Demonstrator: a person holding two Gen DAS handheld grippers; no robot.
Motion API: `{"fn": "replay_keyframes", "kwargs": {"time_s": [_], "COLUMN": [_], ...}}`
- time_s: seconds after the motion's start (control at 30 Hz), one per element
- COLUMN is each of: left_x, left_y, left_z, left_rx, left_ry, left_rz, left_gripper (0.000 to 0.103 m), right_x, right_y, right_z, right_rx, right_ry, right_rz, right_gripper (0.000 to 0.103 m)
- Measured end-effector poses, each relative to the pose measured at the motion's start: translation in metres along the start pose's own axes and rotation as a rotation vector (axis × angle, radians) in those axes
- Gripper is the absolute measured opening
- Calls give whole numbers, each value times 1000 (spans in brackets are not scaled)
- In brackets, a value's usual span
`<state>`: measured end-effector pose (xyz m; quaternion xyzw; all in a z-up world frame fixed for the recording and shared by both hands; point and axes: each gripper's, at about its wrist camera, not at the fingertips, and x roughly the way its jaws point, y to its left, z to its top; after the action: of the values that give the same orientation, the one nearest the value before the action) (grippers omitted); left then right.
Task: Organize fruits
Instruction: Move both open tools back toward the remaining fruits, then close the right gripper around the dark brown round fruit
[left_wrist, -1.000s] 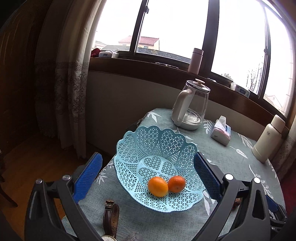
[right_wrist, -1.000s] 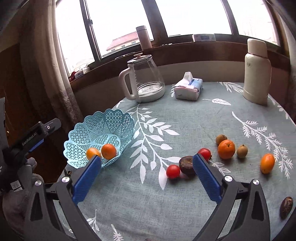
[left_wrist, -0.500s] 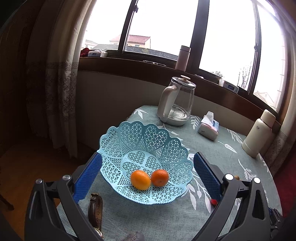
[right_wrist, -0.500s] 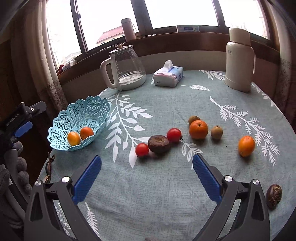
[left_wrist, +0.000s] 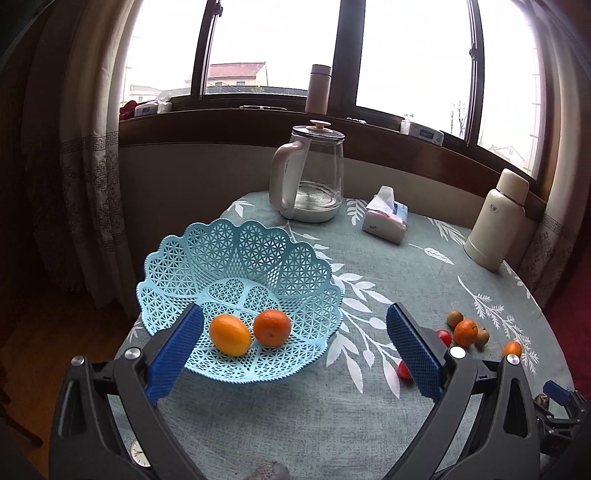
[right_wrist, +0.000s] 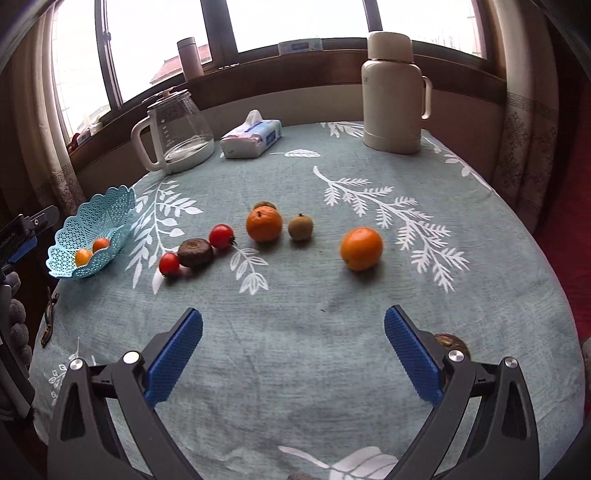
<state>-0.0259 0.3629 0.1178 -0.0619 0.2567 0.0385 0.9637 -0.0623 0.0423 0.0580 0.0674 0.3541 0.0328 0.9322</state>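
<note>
Both the left tongs (left_wrist: 293, 347) and right tongs (right_wrist: 293, 349) gape wide and empty; two oranges (left_wrist: 271, 328) lie in the basket (left_wrist: 240, 254), other fruit (right_wrist: 361, 248) loose on the table (right_wrist: 295, 314).

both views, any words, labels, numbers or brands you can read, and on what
None can be read for sure.
Thermos: a small dark mark on the front, too small to read.
Tissue pack: blue printing, blurred.
Kettle: faint level marks on the glass, too small to read.
Left gripper: white lettering on its body, cut off at the edge.
Box on the sill: a label, blurred.
</note>
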Motion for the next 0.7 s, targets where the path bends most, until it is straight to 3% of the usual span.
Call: {"fn": "replay_keyframes", "kwargs": {"time_s": [0.2, 0.43, 0.7], "left_x": [12, 17, 25], "left_y": [-20, -44, -65], "left_z": [-12, -24, -34], "left_rx": [19, 77, 122], "left_ry": [66, 97, 146], "left_rz": [-47, -68, -89], "left_gripper": [100, 100, 100], "right_x": [-8, -2, 17], "right_y": [-44, -94, -101], "right_z": [-11, -22, -25], "right_rx": [41, 118, 90], "right_ry": [27, 120, 183], "right_rz": [-70, -57, -40], "right_gripper": [98, 92, 80]}}
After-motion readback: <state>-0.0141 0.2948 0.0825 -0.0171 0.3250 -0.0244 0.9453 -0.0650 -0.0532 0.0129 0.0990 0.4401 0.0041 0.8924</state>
